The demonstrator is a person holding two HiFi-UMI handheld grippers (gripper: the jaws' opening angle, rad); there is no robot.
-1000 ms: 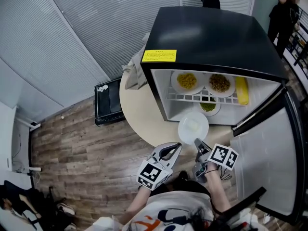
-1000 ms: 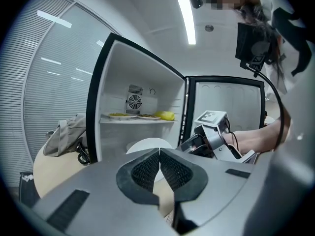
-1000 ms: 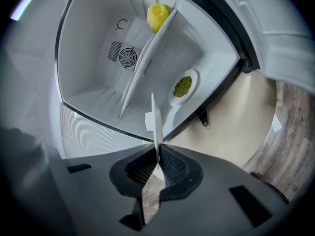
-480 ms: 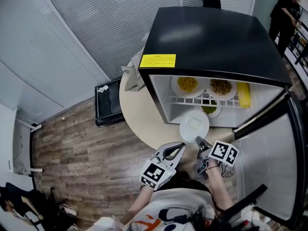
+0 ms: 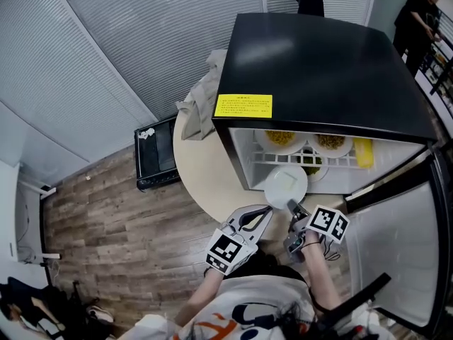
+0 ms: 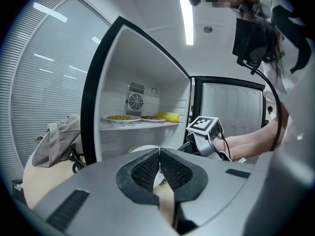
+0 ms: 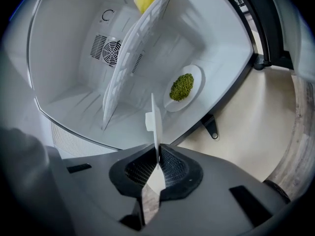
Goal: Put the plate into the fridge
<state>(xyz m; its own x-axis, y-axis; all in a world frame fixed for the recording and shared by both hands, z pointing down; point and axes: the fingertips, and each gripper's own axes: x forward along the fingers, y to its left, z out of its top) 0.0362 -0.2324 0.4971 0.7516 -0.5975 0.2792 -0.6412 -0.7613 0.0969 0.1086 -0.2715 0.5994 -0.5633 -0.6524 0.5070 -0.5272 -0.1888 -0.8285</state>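
Observation:
A white plate (image 5: 286, 185) hangs at the mouth of the open black fridge (image 5: 325, 62), level with its lower compartment. My right gripper (image 5: 292, 206) is shut on the plate's near rim. In the right gripper view the plate (image 7: 156, 122) stands edge-on between the pads, with a small white piece on it. My left gripper (image 5: 263, 214) is shut on nothing, just left of the right one. In the left gripper view the plate (image 6: 141, 148) shows behind the shut left gripper (image 6: 160, 154).
The upper shelf (image 7: 135, 58) holds two plates of food and a yellow item (image 5: 364, 151). A plate of green food (image 7: 183, 86) lies on the fridge floor. The fridge door (image 5: 396, 246) stands open at right. A round beige table (image 5: 202, 168), a grey bag (image 5: 205, 94) and a black box (image 5: 157, 151) lie to the left.
Both grippers have moved forward toward the fridge, the right one carrying the plate. The plate's far rim now overlaps the fridge opening.

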